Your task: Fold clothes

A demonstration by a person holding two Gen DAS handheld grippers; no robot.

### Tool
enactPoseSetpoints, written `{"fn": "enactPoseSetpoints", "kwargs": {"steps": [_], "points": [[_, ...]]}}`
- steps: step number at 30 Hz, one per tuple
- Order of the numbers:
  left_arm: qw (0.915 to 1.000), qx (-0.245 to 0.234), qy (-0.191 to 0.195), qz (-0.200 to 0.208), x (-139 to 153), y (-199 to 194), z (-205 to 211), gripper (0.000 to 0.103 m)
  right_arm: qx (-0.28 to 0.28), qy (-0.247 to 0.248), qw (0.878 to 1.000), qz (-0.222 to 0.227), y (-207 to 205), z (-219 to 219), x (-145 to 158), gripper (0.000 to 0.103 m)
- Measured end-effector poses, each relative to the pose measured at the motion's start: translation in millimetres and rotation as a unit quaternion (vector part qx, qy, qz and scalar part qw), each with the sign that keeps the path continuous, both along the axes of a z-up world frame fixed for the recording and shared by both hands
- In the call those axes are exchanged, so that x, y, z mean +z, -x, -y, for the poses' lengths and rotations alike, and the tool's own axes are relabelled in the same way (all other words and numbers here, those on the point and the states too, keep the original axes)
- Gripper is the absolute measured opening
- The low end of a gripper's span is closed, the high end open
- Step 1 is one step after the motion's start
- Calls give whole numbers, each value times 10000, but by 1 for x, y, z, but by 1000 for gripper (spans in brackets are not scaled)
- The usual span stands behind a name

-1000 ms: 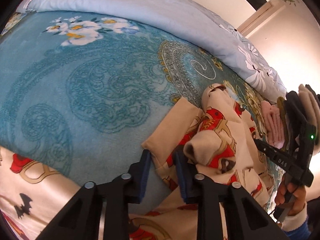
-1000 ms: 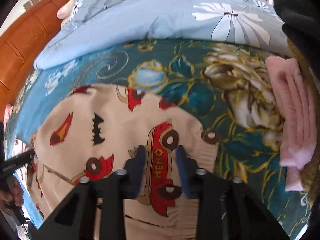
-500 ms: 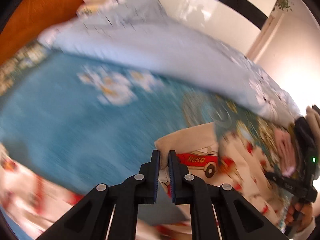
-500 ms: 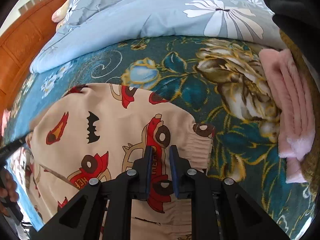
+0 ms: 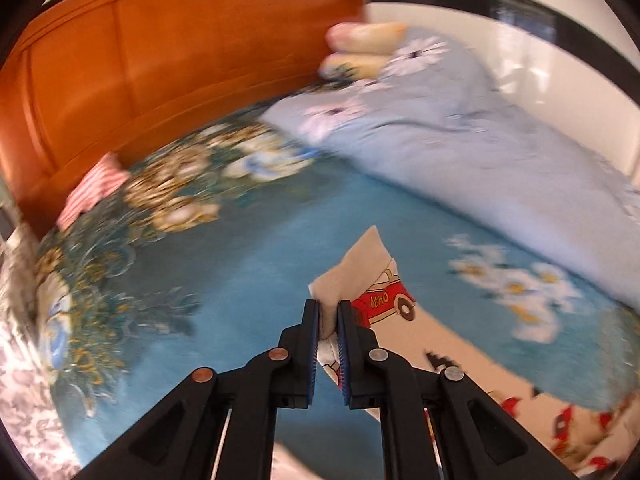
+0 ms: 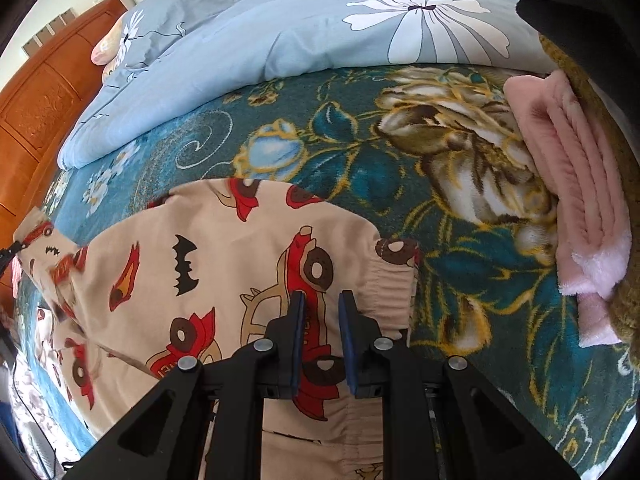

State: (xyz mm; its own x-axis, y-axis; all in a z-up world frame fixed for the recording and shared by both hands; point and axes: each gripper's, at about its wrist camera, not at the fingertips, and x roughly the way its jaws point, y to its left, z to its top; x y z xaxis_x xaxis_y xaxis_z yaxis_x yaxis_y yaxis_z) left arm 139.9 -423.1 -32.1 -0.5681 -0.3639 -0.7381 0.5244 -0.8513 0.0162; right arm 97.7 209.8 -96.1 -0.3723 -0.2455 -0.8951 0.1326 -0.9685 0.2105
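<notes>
A beige garment printed with red cars and black bats [image 6: 224, 264] lies spread on a blue floral blanket [image 6: 360, 168]. My left gripper [image 5: 328, 310] is shut on a corner of the beige garment [image 5: 360, 276] and holds it lifted above the blanket; the cloth trails down to the lower right. My right gripper [image 6: 321, 300] is nearly shut over the garment's elastic waistband [image 6: 392, 284], its jaws standing a narrow gap apart; the cloth lies flat between them.
A light blue flowered duvet [image 6: 288, 40] is bunched along the far side. A folded pink fleece [image 6: 572, 200] lies at the right. An orange wooden headboard [image 5: 140, 64] stands behind, with pillows [image 5: 360, 48] against it. A red-striped cloth [image 5: 92, 188] lies near the headboard.
My left gripper shut on the garment corner and swung it up and left toward the headboard. My right gripper narrowed over the waistband and stayed in place.
</notes>
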Motion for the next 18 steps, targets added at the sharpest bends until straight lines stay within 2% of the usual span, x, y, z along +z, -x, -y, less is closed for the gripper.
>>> {"fn": "enactPoseSetpoints", "kwargs": {"steps": [3, 8, 13, 15, 18], "points": [[9997, 219, 7, 143, -15, 2, 24, 10, -9, -102, 9999, -36, -1, 1, 3, 17], [9990, 316, -79, 297, -35, 7, 40, 10, 262, -314, 9980, -474, -1, 12, 29, 18], [9984, 391, -284, 307, -45, 10, 41, 10, 1013, -257, 9938, -375, 32, 48, 29, 18], [9981, 404, -320, 332, -47, 9, 42, 10, 1463, -218, 9888, -223, 45, 68, 22, 18], [9979, 402, -382, 337, -49, 7, 44, 10, 2124, -504, 9758, -107, 55, 96, 9, 18]]}}
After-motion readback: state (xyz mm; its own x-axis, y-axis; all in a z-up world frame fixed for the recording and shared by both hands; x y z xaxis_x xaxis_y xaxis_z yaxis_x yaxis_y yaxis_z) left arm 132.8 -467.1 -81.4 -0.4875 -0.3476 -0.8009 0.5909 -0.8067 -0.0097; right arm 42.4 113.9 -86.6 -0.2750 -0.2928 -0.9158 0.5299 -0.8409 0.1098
